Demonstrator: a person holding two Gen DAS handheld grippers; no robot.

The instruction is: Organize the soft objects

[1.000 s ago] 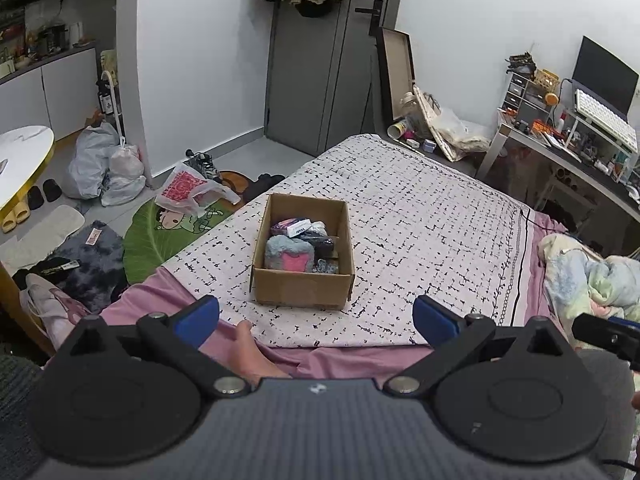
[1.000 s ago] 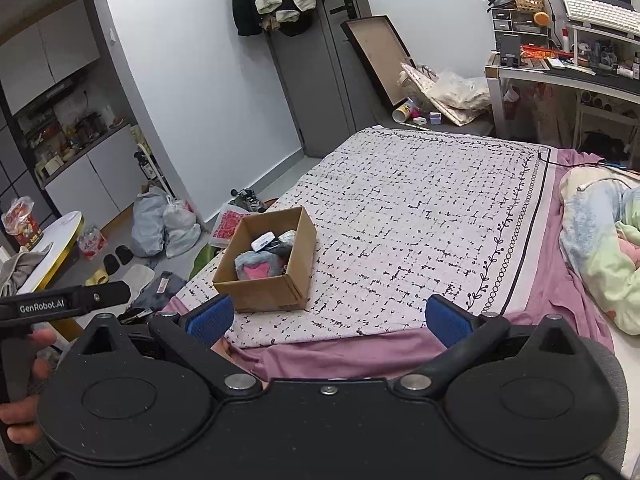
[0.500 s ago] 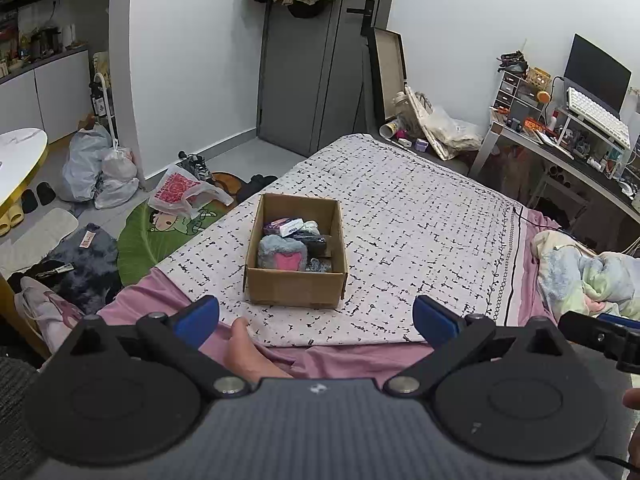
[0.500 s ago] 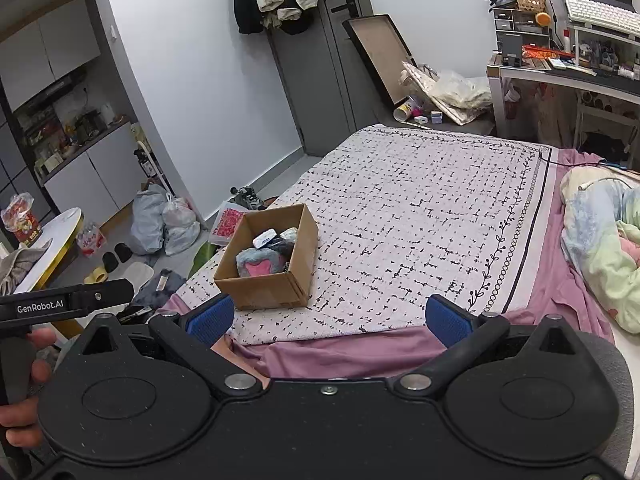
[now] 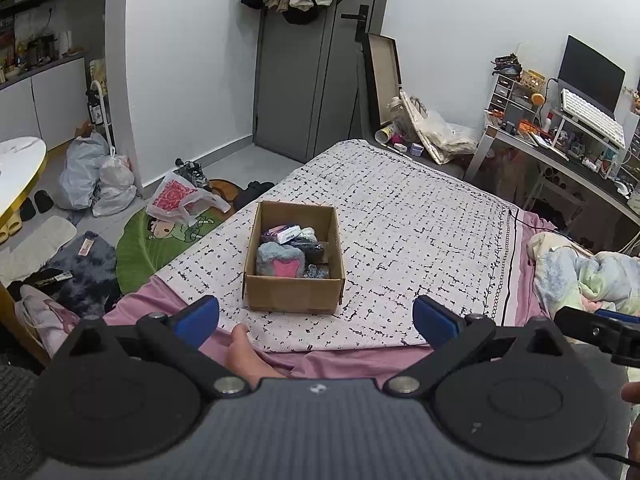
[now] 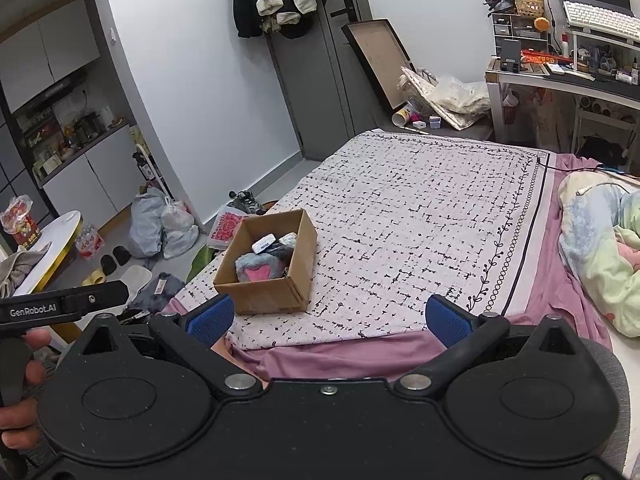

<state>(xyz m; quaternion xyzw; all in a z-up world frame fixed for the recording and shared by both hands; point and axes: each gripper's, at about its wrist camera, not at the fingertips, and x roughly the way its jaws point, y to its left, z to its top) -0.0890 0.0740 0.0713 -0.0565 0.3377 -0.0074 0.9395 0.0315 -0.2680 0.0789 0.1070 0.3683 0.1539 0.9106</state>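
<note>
Both the left gripper (image 5: 316, 314) and right gripper (image 6: 327, 316) are held level, spread wide, empty. One box (image 5: 294, 298) is seen on the bed (image 5: 420, 240).

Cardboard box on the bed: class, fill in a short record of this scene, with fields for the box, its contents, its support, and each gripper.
box: cardboard box, open-topped, upright
contents: grey plush with pink heart, white packet, dark items
support: patterned bedspread, near its front edge
left gripper: open, empty, short of the box
right gripper: open, empty, box to its left
</note>
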